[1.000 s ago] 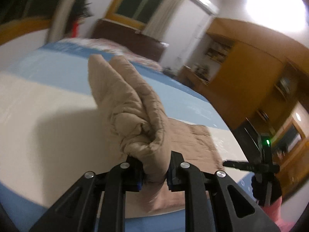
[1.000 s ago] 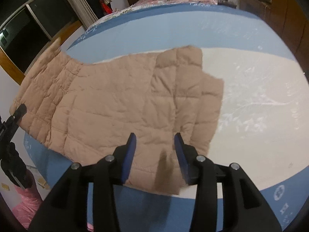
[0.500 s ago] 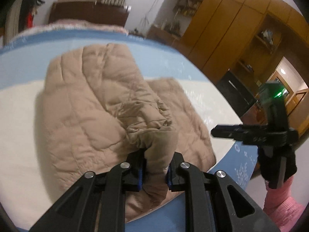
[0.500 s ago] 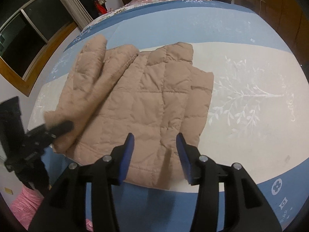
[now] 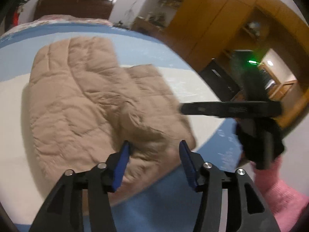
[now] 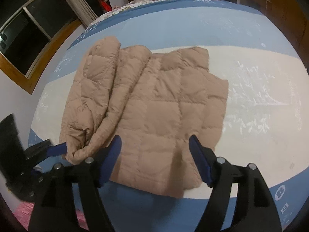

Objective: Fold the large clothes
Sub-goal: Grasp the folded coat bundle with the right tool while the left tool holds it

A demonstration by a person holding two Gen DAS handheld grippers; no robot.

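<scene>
Ahead of both sets of jaws lies the tan quilted jacket (image 6: 154, 106), spread on the bed (image 6: 260, 96) across its cream band; one side has been laid over the body, so a doubled sleeve (image 6: 100, 89) runs from the far edge down to a bunched cuff just beyond the left jaws' tips; that first fold looks done, though it sits lumpy rather than flat. The left gripper (image 5: 153, 154) has its jaws parted and released, the puffy cuff end lying between and just past them, touching or nearly touching the inner pad; whether the pad rests on the cloth I cannot tell. The right gripper (image 6: 155, 152) is likewise spread wide with nothing gripped, hovering above the near hem; in the left view it shows from the side, held by a dark glove (image 5: 260, 141) over a pink sleeve (image 5: 278, 197). Beyond the right jaws the other half of the jacket lies single and flat; by my judgement that side is left to bring over, then a fold along the length and some smoothing; so the work seems under halfway.
</scene>
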